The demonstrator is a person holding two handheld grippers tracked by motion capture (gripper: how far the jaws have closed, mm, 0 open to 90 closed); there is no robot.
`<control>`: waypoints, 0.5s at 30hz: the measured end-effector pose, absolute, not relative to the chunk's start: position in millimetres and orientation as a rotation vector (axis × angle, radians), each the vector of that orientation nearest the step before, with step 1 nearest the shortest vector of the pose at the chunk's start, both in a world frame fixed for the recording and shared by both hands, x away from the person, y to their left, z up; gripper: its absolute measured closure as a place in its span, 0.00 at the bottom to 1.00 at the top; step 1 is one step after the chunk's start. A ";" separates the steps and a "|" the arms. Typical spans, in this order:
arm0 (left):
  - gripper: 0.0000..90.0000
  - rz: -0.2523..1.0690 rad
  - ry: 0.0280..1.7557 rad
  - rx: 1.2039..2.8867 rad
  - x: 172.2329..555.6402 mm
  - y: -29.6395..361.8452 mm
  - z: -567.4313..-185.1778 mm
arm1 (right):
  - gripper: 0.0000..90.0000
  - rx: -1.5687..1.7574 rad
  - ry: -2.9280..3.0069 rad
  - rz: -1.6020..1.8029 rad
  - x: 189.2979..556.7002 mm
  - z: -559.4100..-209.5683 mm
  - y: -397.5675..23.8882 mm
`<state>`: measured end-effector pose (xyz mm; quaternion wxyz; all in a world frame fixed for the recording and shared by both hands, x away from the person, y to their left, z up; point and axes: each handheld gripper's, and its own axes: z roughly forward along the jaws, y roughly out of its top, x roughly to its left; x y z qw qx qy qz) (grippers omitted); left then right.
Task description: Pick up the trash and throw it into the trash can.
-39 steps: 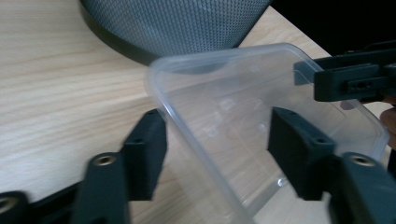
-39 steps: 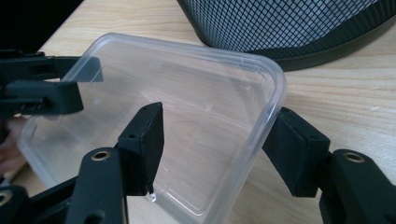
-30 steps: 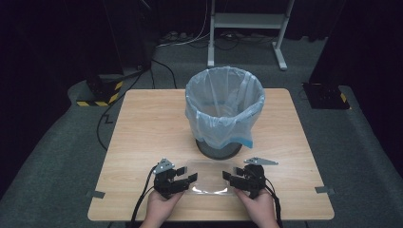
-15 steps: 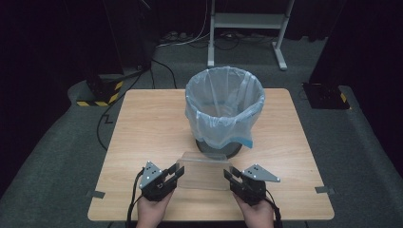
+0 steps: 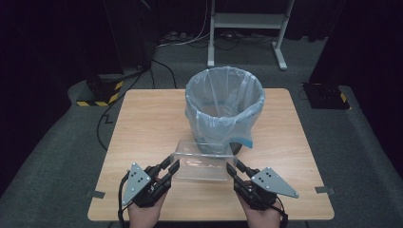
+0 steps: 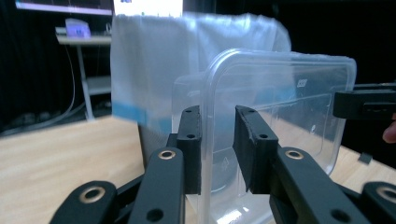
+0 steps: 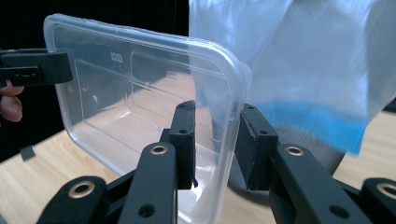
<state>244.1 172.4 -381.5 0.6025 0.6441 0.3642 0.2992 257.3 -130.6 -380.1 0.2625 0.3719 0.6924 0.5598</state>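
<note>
Clear plastic container (image 5: 203, 162): held aloft between left gripper (image 5: 167, 172) and right gripper (image 5: 234, 171), each clamped on an end rim, steadying it level before lined bin (image 5: 224, 111).

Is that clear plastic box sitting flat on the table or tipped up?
Tipped up. The clear box is held between the left tool and right tool, its open side facing the person, before the lined bin.
</note>
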 end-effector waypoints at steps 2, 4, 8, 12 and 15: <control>0.81 0.711 0.825 1.467 242.5 171.8 -373.9 | 0.78 0.985 1.850 1.527 256.4 -372.3 -131.2; 0.81 0.726 0.806 1.447 242.1 171.4 -366.3 | 0.78 0.966 1.831 1.540 256.0 -363.7 -131.7; 0.81 0.750 0.775 1.419 243.1 170.9 -350.4 | 0.78 0.923 1.788 1.558 257.2 -344.9 -132.9; 0.81 0.773 0.743 1.387 245.4 171.7 -332.8 | 0.78 0.876 1.748 1.568 257.5 -326.1 -132.4; 0.81 0.791 0.711 1.365 248.2 171.6 -318.1 | 0.78 0.855 1.719 1.583 260.3 -312.8 -132.8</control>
